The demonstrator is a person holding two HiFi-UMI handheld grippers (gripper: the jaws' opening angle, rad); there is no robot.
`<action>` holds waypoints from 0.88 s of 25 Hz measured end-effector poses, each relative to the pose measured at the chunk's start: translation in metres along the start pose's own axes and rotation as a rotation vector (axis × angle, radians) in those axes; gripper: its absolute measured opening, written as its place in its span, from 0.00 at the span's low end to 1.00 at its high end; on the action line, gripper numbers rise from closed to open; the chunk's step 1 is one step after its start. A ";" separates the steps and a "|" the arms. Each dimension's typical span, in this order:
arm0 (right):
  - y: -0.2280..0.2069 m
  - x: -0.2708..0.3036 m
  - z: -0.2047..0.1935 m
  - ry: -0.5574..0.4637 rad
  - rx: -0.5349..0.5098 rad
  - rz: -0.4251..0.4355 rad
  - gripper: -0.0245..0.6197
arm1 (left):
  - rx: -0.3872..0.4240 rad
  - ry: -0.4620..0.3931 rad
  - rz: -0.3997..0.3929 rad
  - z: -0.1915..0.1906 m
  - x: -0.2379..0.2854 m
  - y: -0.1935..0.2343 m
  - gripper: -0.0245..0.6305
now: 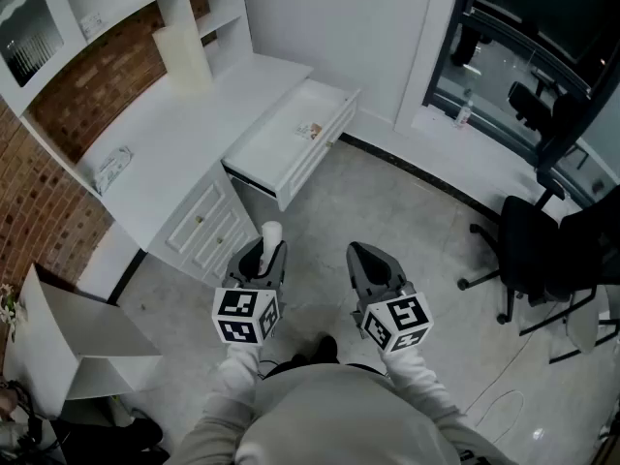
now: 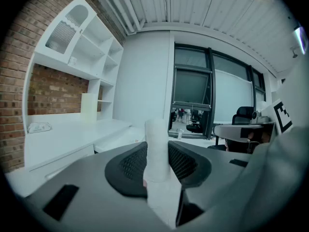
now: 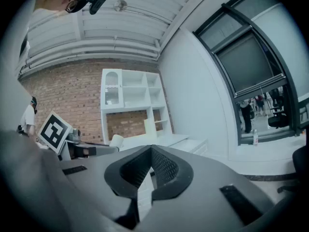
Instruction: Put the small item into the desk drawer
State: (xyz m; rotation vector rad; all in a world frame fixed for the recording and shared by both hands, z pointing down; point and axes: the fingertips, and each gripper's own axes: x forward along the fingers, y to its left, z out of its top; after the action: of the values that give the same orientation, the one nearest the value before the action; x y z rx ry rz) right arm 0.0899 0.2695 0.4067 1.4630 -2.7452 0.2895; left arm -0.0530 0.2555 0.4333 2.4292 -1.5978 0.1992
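White plastic-looking cylinder, the small item (image 1: 270, 232): likely light, rigid, slightly slippery. Clamped upright at lower centre by left gripper (image 1: 265, 256); grip mid-body. Right gripper (image 1: 374, 265) closed, empty. Desk drawer (image 1: 312, 153) stands open, upper centre.

This looks like an office or study. At ten o'clock a white desk (image 1: 184, 134) with shelving (image 1: 58, 17) above it stands against a brick wall (image 1: 39, 211), its drawer (image 1: 291, 139) pulled open. Black office chairs (image 1: 528, 250) stand at three o'clock, and tall dark-framed windows (image 1: 523, 46) run along at one.
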 end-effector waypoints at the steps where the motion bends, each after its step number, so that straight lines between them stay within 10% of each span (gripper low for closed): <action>1: -0.001 0.000 0.001 -0.001 0.006 0.002 0.08 | -0.001 -0.003 -0.002 0.001 0.000 -0.001 0.25; 22: -0.034 0.008 0.013 -0.028 0.010 -0.008 0.08 | -0.024 -0.042 0.035 0.019 0.020 0.007 0.25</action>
State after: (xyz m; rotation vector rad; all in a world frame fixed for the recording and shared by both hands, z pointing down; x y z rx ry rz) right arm 0.1145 0.2416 0.3998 1.4921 -2.7624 0.2849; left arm -0.0516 0.2300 0.4205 2.4044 -1.6518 0.1353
